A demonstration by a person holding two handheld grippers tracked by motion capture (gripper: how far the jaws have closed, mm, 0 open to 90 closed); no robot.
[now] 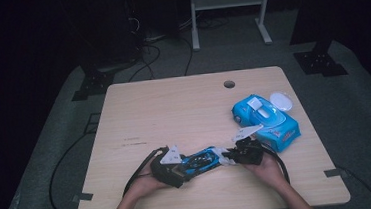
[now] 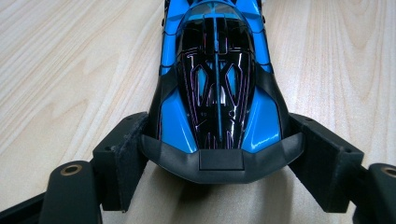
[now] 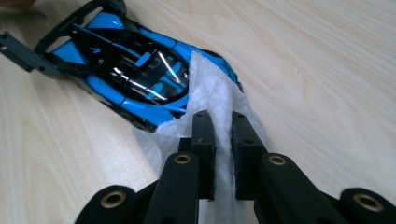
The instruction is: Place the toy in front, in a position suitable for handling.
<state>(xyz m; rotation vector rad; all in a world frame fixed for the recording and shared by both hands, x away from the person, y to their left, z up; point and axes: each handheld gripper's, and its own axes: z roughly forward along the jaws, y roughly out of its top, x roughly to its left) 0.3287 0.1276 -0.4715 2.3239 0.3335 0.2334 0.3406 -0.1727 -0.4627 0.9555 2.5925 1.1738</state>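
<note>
- No brand or writing can be read on anything; faint marks on the table (image 1: 139, 113) at about 9 o'clock from its centre and print on the wipes pack are too small to make out.
- Nearest the camera, two forearms come in from 6 o'clock of the high view, each hand wrapped round a gripper, the two facing each other low over the table's near edge.
- The left gripper (image 1: 171, 167) lies near level, pointing toward 3 o'clock. Its jaws stand fairly wide and press on both sides of the toy car's (image 2: 217, 88) black end piece, as the left gripper view shows.
- The right gripper (image 1: 238, 154) points toward 9 o'clock, tilted down a little. Its jaws are nearly closed, pinching a white wipe (image 3: 219, 100).
- The wipe drapes over the car's far end from the left gripper and spreads onto the table beside it.
- The toy car sits between the two grippers at about 6 o'clock of the table, wheels down. It is glossy bright blue with a black roof section marked by thin purple lines.
- Farther off, at about 3 o'clock of the table, lies a blue wipes pack (image 1: 267, 120) with its white lid (image 1: 280, 100) flipped open.
- A round hole (image 1: 229, 84) sits near the table's far edge at about 1 o'clock.
</note>
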